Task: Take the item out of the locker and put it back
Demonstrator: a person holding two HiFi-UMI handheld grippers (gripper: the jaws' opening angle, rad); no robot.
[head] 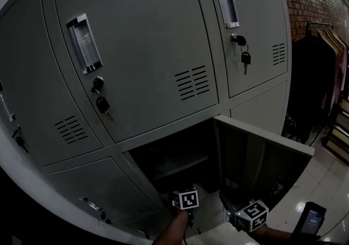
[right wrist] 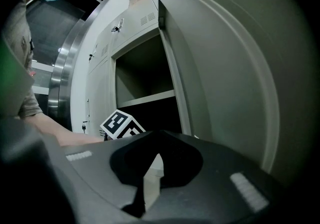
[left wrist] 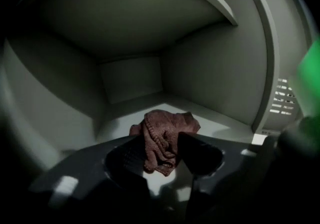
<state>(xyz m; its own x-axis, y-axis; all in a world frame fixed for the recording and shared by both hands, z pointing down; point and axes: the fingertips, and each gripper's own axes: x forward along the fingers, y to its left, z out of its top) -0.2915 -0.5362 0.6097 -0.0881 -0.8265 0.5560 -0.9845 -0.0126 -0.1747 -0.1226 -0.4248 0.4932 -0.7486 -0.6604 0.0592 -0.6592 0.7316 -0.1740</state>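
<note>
Reaching into the open lower locker (head: 180, 162), the left gripper (left wrist: 160, 157) is closing its jaws around a crumpled reddish-brown cloth (left wrist: 162, 135). The cloth sits bunched between the two jaws on the compartment floor, near its front edge. The right gripper (right wrist: 150, 168) hangs outside beside the open door (right wrist: 215, 68), its jaws together with nothing between them.

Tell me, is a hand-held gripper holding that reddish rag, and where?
Not yet, it seems: the jaws of the left hand-held gripper are closing around the near end of the reddish cloth. The right hand-held gripper holds nothing.
</note>
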